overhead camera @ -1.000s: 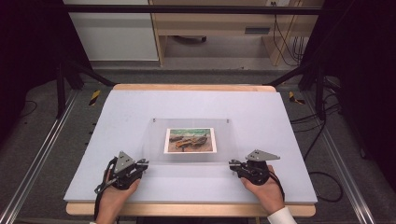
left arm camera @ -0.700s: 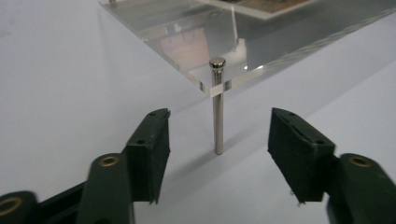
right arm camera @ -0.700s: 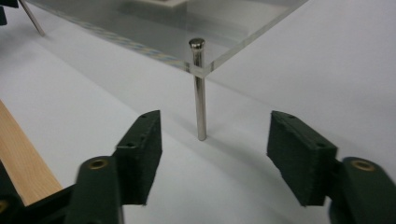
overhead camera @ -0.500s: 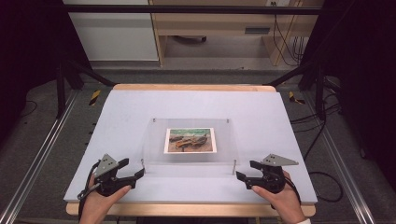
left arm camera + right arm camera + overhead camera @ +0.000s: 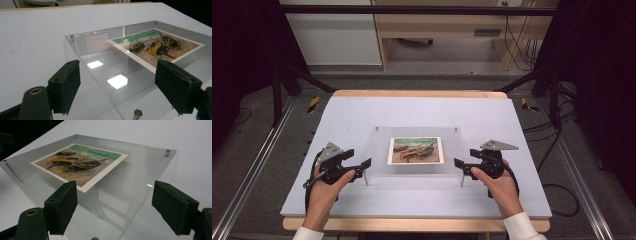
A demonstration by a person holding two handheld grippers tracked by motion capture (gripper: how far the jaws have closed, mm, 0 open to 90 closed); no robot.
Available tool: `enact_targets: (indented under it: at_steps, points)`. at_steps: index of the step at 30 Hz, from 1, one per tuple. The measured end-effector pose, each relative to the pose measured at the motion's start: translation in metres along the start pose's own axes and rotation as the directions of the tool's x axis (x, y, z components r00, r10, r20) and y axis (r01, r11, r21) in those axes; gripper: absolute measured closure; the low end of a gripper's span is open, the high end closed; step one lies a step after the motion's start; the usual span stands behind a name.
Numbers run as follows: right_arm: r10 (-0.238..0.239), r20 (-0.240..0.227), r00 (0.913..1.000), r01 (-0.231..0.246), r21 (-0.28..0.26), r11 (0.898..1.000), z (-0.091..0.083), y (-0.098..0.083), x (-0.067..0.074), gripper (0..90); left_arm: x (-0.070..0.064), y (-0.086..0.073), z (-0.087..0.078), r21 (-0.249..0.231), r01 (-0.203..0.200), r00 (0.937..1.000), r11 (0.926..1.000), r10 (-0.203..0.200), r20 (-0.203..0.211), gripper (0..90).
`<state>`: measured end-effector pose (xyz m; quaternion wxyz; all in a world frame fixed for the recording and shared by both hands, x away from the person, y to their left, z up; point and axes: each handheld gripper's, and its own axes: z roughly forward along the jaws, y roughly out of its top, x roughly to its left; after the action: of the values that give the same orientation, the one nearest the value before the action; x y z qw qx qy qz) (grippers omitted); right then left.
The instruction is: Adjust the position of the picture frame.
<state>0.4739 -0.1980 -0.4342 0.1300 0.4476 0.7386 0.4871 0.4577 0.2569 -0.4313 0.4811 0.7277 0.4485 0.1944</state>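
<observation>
the table top [image 5: 362, 115] is pale lilac-grey with a light wood edge [image 5: 412, 93] along its far side. the clear panel [image 5: 382, 150] is colourless, with bright white patches of reflected light and small silver pegs [image 5: 167, 153] at its corners. the picture [image 5: 415, 150] has a white border around painted boats in yellow, brown and black on sandy tan ground, with green water above. both the left gripper [image 5: 366, 167] and the right gripper [image 5: 459, 167] are black with dark pads, each topped by a grey plate. the sleeve [image 5: 522, 229] is white
</observation>
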Motion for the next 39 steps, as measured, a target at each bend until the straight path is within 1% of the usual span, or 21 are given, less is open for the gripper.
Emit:
enact_targets:
  at_steps: [1, 3, 5, 7, 9, 14, 17, 20, 24, 28, 30, 31, 35, 38, 39]
  points:
    - [0.014, 0.0, 0.9999, -0.014, 0.005, 1.0, 0.002, -0.001, 0.0, 21.6, 0.0, -0.002, 0.001, 0.016, 0.002, 1.0, 0.9999, -0.002, 0.006, 20.7]
    - [0.013, -0.005, 0.9999, -0.013, 0.027, 1.0, 0.005, -0.004, 0.0, 21.5, 0.0, -0.006, 0.002, 0.019, 0.009, 0.9999, 0.9998, -0.009, 0.008, 20.5]
    - [0.025, -0.009, 0.9996, -0.025, 0.029, 0.999, 0.005, -0.007, -0.001, 22.0, 0.0, -0.009, 0.003, 0.03, 0.019, 0.9997, 0.9994, -0.019, 0.016, 20.5]
    - [0.029, -0.01, 0.9995, -0.028, 0.041, 0.999, 0.006, -0.009, -0.001, 22.0, 0.0, -0.012, 0.006, 0.04, 0.015, 0.9998, 0.9991, -0.015, 0.01, 20.5]
    - [0.038, -0.009, 0.9993, -0.037, 0.046, 0.998, 0.007, -0.011, -0.001, 21.9, -0.001, -0.013, 0.006, 0.042, 0.018, 0.9997, 0.9989, -0.019, 0.014, 20.5]
    - [0.058, -0.012, 0.9983, -0.057, 0.056, 0.997, 0.01, -0.012, -0.001, 21.8, 0.0, -0.015, 0.01, 0.047, 0.054, 0.9978, 0.9975, -0.055, 0.037, 20.2]
    - [0.062, -0.015, 0.998, -0.061, 0.069, 0.996, 0.012, -0.014, -0.002, 21.7, -0.001, -0.017, 0.014, 0.064, 0.053, 0.9975, 0.9966, -0.056, 0.044, 20.2]
    - [0.067, -0.024, 0.9975, -0.065, 0.073, 0.995, 0.013, -0.015, -0.002, 21.7, 0.0, -0.018, 0.016, 0.065, 0.073, 0.9952, 0.9952, -0.077, 0.061, 20.1]
    - [0.084, -0.037, 0.9958, -0.081, 0.076, 0.994, 0.015, -0.015, -0.002, 20.9, 0.001, -0.018, 0.019, 0.07, 0.106, 0.9902, 0.9919, -0.112, 0.083, 20.5]
    - [0.082, -0.037, 0.9959, -0.079, 0.072, 0.994, 0.015, -0.016, -0.002, 20.8, 0.0, -0.019, 0.02, 0.077, 0.119, 0.9869, 0.99, -0.126, 0.101, 21.3]
    - [0.087, -0.036, 0.9956, -0.084, 0.073, 0.994, 0.015, -0.016, -0.002, 20.7, -0.001, -0.018, 0.021, 0.077, 0.119, 0.9868, 0.9899, -0.127, 0.101, 21.3]
    - [0.104, -0.04, 0.9938, -0.1, 0.078, 0.992, 0.015, -0.016, -0.002, 20.1, 0.0, -0.018, 0.021, 0.078, 0.121, 0.9866, 0.9897, -0.128, 0.101, 21.2]
    - [0.103, -0.041, 0.9939, -0.099, 0.079, 0.992, 0.015, -0.016, -0.002, 20.0, 0.001, -0.019, 0.021, 0.081, 0.131, 0.9844, 0.9881, -0.139, 0.108, 21.1]
    - [0.109, -0.044, 0.9931, -0.105, 0.08, 0.991, 0.015, -0.016, -0.003, 19.9, 0.002, -0.019, 0.022, 0.085, 0.154, 0.9799, 0.9844, -0.163, 0.115, 21.0]
    - [0.118, -0.046, 0.9919, -0.114, 0.081, 0.99, 0.016, -0.017, -0.003, 19.8, 0.002, -0.019, 0.022, 0.087, 0.163, 0.9783, 0.9829, -0.172, 0.116, 21.1]
